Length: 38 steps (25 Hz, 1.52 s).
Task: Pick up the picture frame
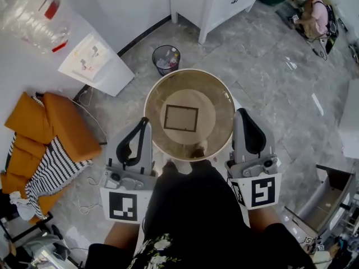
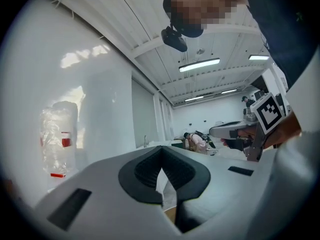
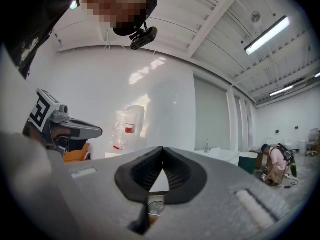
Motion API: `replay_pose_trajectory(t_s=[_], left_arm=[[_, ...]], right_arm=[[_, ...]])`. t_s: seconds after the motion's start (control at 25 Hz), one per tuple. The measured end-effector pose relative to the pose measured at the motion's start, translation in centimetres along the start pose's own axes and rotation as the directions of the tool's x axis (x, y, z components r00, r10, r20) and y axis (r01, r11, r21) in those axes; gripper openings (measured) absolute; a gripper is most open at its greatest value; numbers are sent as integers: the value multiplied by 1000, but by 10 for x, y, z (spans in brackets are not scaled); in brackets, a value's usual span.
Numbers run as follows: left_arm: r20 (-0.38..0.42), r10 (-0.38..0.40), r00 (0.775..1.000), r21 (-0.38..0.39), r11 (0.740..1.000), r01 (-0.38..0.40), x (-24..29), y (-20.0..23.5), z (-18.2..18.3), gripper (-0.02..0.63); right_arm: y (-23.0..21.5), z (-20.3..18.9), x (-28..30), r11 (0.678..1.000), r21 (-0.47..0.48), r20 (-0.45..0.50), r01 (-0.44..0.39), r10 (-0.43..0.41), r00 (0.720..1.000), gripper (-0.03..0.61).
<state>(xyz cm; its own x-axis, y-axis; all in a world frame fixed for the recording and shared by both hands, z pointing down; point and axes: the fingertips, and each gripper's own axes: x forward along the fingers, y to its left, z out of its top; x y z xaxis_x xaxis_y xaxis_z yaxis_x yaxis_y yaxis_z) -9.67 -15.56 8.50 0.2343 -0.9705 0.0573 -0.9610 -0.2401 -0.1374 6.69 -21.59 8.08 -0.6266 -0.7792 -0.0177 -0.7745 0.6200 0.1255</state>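
head view – picture frame (image 1: 180,118) lying flat in middle of round table (image 1: 220,94); left gripper (image 1: 143,123) and right gripper (image 1: 243,114) hovering at table sides, apart from frame.
left gripper view – jaws pressing together, nothing between.
right gripper view – jaws clenched too, empty.

The head view is looking steeply down from above the table (image 1: 216,102). The gripper views, riding the left gripper (image 1: 145,122) and right gripper (image 1: 242,114) beside the table, are facing level, sharing the bottle (image 2: 59,139) beyond it.
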Motion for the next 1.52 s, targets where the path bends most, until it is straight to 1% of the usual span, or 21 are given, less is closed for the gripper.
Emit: replay_pose_trajectory(t_s=[0.2, 0.32, 0.44, 0.56, 0.72, 1.04, 1.24, 1.52], left_arm=[[-11, 50, 999, 3, 999, -50, 18, -14, -3, 14], [-5, 81, 997, -9, 997, -81, 25, -23, -2, 14], [-23, 117, 993, -9, 993, -118, 31, -33, -10, 14], [-47, 124, 991, -10, 992, -125, 38, -38, -24, 14], [-99, 106, 989, -31, 994, -109, 42, -32, -48, 14], [-112, 30, 993, -33, 999, -34, 58, -16, -82, 14], [-143, -23, 989, -40, 999, 17, 67, -9, -106, 14], [-175, -60, 983, -69, 996, 49, 76, -4, -143, 14]], right_arm=[[-20, -12, 17, 997, 8, 2, -76, 76, 997, -3], [-28, -22, 24, 991, 15, -6, -131, 131, 991, -4], [-35, -37, 27, 983, 26, -21, -184, 185, 983, -3], [-36, -54, 32, 975, 25, -37, -222, 223, 974, -3], [-24, -71, 42, 968, 42, -76, -248, 251, 965, -5], [-14, -107, 50, 979, 70, -122, -192, 200, 972, -3], [-12, -133, 55, 983, 80, -181, -165, 177, 967, -3], [2, -175, 63, 982, 119, -243, -147, 172, 955, -3]])
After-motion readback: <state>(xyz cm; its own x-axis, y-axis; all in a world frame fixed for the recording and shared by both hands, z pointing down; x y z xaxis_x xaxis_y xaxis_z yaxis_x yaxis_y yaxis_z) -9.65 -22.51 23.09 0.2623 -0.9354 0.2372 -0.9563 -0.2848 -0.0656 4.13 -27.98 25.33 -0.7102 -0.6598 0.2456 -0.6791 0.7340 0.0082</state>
